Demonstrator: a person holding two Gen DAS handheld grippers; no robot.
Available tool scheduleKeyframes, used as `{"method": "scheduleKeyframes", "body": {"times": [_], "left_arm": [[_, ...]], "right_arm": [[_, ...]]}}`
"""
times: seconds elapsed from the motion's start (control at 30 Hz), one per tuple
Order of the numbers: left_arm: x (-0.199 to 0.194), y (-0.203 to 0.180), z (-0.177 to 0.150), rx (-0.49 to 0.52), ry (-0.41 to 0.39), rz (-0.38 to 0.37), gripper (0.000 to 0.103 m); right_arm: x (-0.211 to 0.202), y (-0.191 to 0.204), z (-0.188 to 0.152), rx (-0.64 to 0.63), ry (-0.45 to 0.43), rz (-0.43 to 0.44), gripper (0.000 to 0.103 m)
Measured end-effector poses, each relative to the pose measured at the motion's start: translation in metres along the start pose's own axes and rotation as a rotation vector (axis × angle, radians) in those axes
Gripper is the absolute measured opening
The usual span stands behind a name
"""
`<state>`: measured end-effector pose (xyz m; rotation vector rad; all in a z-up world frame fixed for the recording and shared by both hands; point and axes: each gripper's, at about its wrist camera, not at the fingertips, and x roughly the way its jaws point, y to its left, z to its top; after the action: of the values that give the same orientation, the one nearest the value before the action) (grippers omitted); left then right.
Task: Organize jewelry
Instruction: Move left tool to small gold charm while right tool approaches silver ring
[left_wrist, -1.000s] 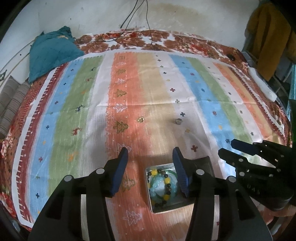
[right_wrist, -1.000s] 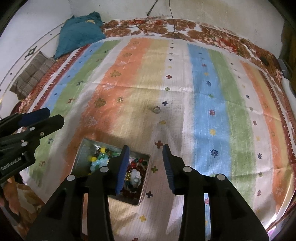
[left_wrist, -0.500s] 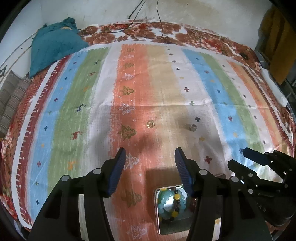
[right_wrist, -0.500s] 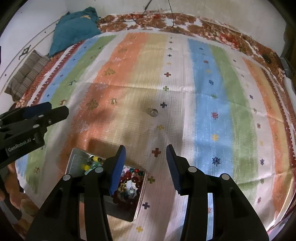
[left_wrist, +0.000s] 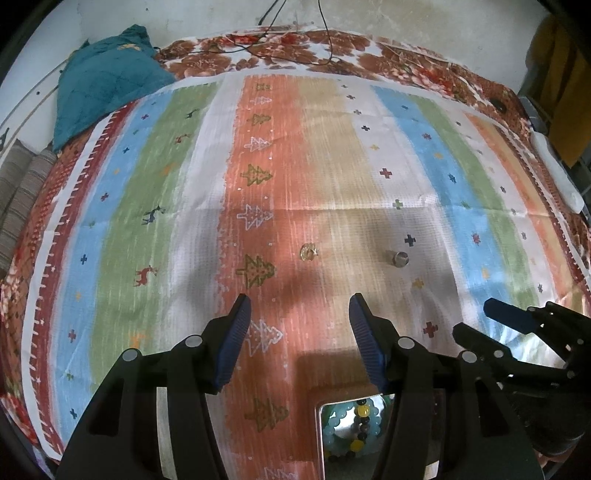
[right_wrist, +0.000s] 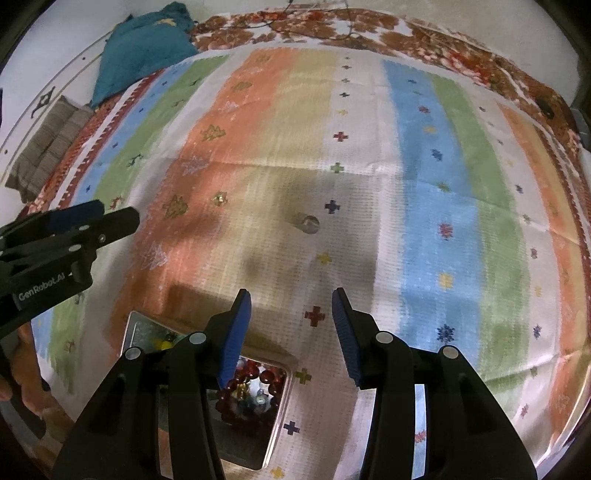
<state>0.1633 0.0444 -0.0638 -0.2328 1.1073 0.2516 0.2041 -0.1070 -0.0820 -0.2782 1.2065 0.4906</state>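
Observation:
A metal tin holding beaded bracelets lies on the striped cloth below both grippers. A small gold ring and a silver ring lie on the cloth ahead. My left gripper is open and empty, above the cloth, short of the gold ring. My right gripper is open and empty, short of the silver ring. Each gripper shows in the other's view, the right one at right, the left one at left.
The striped cloth covers a floral-edged bed. A teal pillow lies at the far left corner, a striped cushion at the left edge. A white object lies at the right edge, cables at the back.
Both grippers have moved forward over the cloth, away from the tin and toward the two rings. The tin has slid to the bottom of both views. Both stay open.

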Motion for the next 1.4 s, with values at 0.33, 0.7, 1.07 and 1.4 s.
{"method": "scheduleKeyframes", "body": {"times": [0.33,0.7,1.07,1.4], "left_arm": [[0.016,-0.003,0.01,0.029,0.019,0.018,0.055],[0.033,-0.003,0.018,0.038,0.042,0.034,0.055],[0.051,-0.009,0.023,0.071,0.079,0.031,0.055],[0.068,-0.007,0.028,0.081,0.102,0.037,0.055]], "right_arm": [[0.015,-0.004,0.009,0.009,0.026,-0.011,0.046],[0.027,-0.005,0.018,0.004,0.046,-0.011,0.046],[0.04,-0.007,0.026,0.0,0.072,-0.009,0.046],[0.057,-0.011,0.032,0.005,0.101,-0.015,0.046]]}}
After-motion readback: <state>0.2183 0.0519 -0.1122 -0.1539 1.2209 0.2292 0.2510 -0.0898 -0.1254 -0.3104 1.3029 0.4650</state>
